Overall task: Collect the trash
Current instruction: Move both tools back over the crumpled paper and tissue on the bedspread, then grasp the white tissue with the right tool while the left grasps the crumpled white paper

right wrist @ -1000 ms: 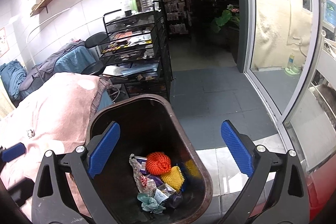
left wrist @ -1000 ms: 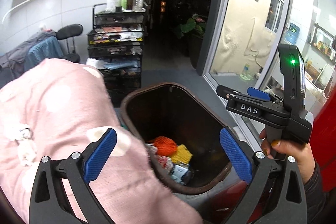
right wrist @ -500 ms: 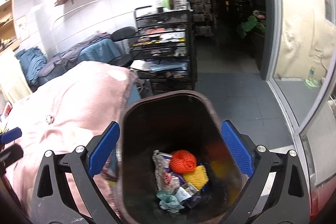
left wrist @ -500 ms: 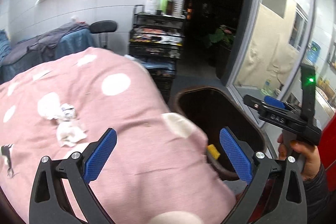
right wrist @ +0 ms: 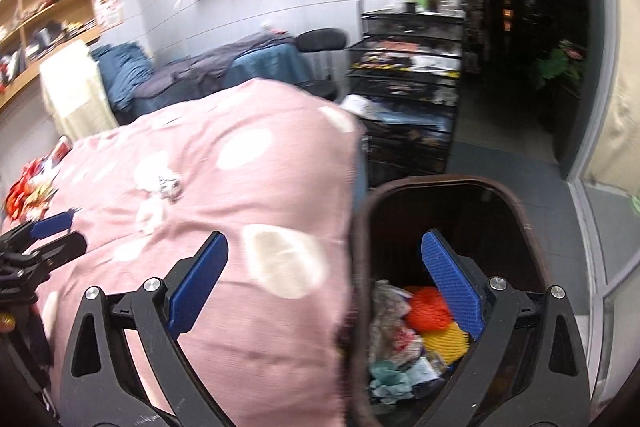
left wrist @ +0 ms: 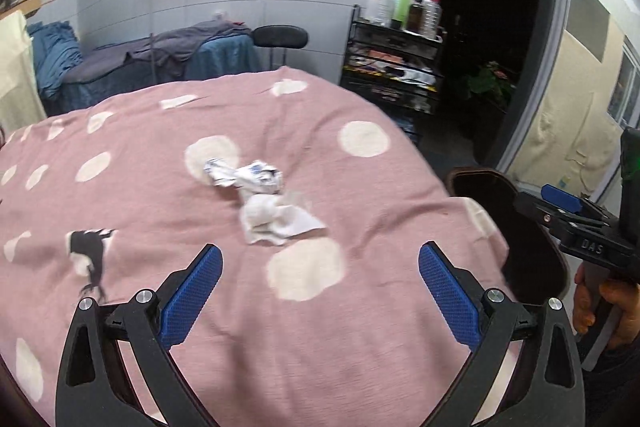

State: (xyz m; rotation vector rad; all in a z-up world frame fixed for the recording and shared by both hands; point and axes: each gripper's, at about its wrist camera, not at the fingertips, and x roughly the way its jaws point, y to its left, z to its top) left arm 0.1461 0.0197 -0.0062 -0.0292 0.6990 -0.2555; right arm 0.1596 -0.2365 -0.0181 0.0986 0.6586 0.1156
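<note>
Left gripper (left wrist: 320, 291) hovers over pink dotted bedspread (left wrist: 140, 187), jaws wide apart, holding nothing. Crumpled wrapper (left wrist: 244, 174) and white tissue wad (left wrist: 276, 221) lie touching each other, ahead between the jaws. Best move, I judge: go forward and down, straddle the tissue, pinch without catching fabric. Brown bin (right wrist: 472, 195) just beside the bed, already holding trash. Right gripper (right wrist: 324, 291) wide apart, empty, straddling the bin rim. Readable: "DAS" on right gripper body.
</note>
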